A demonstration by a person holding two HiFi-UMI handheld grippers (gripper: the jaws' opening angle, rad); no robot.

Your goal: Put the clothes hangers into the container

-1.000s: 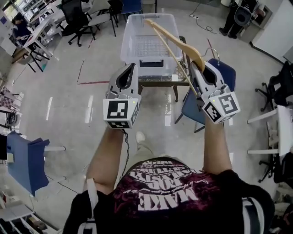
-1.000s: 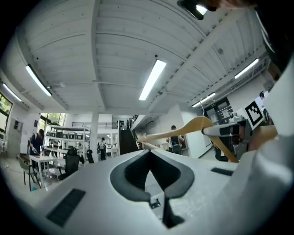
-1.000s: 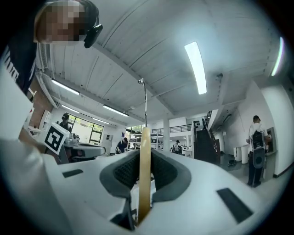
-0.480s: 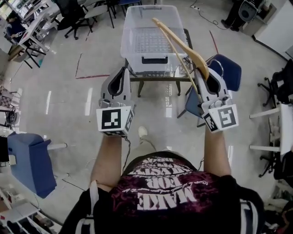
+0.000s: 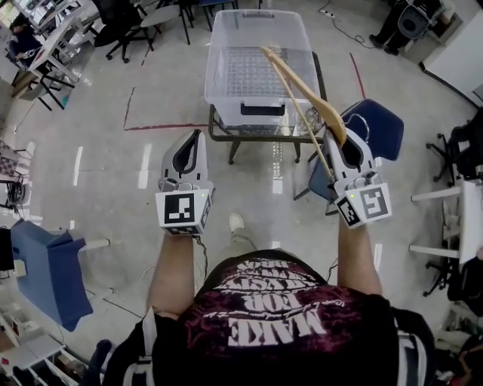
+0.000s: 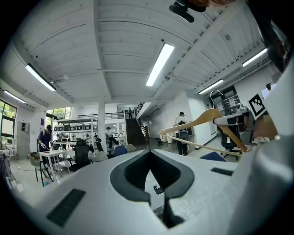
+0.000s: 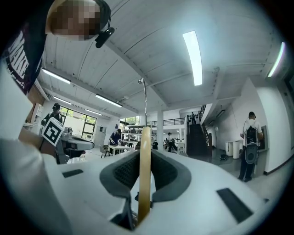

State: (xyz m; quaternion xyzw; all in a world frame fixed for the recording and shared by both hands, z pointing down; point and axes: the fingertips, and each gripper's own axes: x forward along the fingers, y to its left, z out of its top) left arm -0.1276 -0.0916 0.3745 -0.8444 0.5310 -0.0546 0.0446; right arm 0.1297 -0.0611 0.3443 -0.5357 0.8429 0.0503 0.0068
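Note:
A wooden clothes hanger (image 5: 306, 90) is held at its wide end by my right gripper (image 5: 344, 139), which is shut on it. The hanger slants up and left, and its far tip hangs over the clear plastic container (image 5: 226, 71). In the right gripper view the hanger (image 7: 145, 170) stands edge-on between the pads, metal hook above. My left gripper (image 5: 198, 136) is shut and holds nothing, left of the container's near corner. In the left gripper view its jaws (image 6: 149, 153) meet at the tips, and the hanger (image 6: 202, 121) shows at the right.
The container stands on a small dark-framed table (image 5: 224, 136). A blue chair (image 5: 381, 124) is right beside the table under my right gripper. Another blue chair (image 5: 45, 264) is at the left, and office chairs (image 5: 128, 19) and desks lie at the far left.
Both grippers sit lower in the head view, drawn back toward the body. The right one still grips the hanger, whose tip stays over the container.

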